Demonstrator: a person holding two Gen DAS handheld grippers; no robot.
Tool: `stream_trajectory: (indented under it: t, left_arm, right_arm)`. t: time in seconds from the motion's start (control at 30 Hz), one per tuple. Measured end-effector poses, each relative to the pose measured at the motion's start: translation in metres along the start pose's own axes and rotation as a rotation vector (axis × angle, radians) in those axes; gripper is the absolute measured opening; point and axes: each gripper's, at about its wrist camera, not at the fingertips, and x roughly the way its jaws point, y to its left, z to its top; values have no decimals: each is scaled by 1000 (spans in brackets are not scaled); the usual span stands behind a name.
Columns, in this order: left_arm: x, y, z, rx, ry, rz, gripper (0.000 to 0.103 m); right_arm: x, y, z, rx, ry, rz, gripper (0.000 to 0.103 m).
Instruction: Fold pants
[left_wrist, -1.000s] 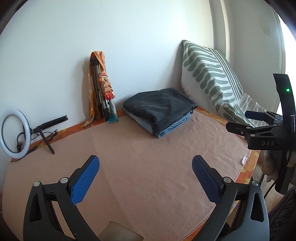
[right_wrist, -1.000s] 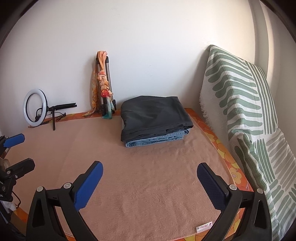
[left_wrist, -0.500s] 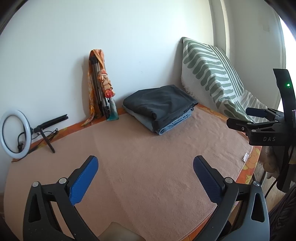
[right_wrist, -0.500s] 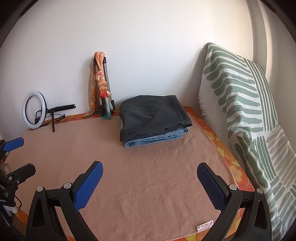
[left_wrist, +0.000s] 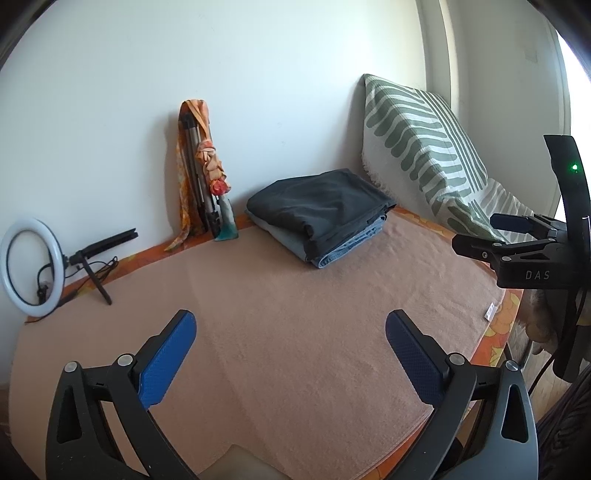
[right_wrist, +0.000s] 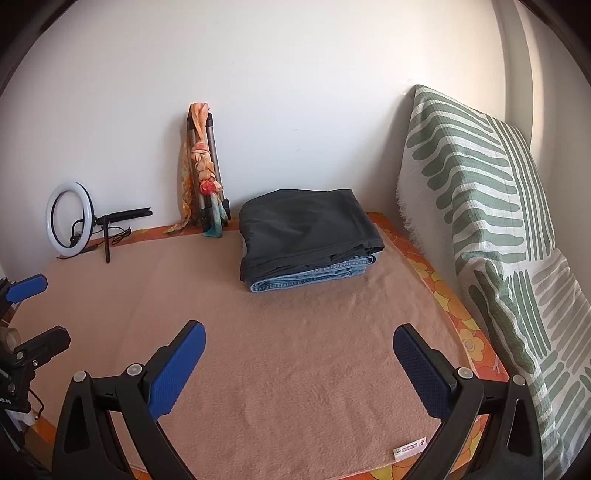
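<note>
A folded stack lies at the back of the peach blanket: dark grey pants (left_wrist: 321, 201) (right_wrist: 306, 225) on top of folded blue jeans (left_wrist: 347, 247) (right_wrist: 314, 278). My left gripper (left_wrist: 291, 328) hovers open over the blanket's front, well short of the stack, nothing between its blue pads. My right gripper (right_wrist: 299, 339) is likewise open and empty, a good way in front of the stack. The right gripper (left_wrist: 517, 236) shows at the right edge of the left wrist view, and the left gripper (right_wrist: 29, 306) at the left edge of the right wrist view.
The peach blanket (left_wrist: 295, 314) (right_wrist: 295, 350) covers an orange flowered mattress. A green-striped cushion (left_wrist: 417, 147) (right_wrist: 480, 206) leans on the right. A folded tripod wrapped in an orange scarf (left_wrist: 199, 166) (right_wrist: 201, 173) and a ring light (left_wrist: 29, 266) (right_wrist: 70, 218) stand along the white back wall.
Both grippers have drawn back slightly from the folded stack and stay open. The stack has not moved.
</note>
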Motion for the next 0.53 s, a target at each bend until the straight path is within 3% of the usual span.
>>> stream_trajectory:
  t: [0.53]
  left_arm:
    - [0,5,-2,-12,0,12,102]
  right_arm:
    - [1,3,-1,-10,4,8,103]
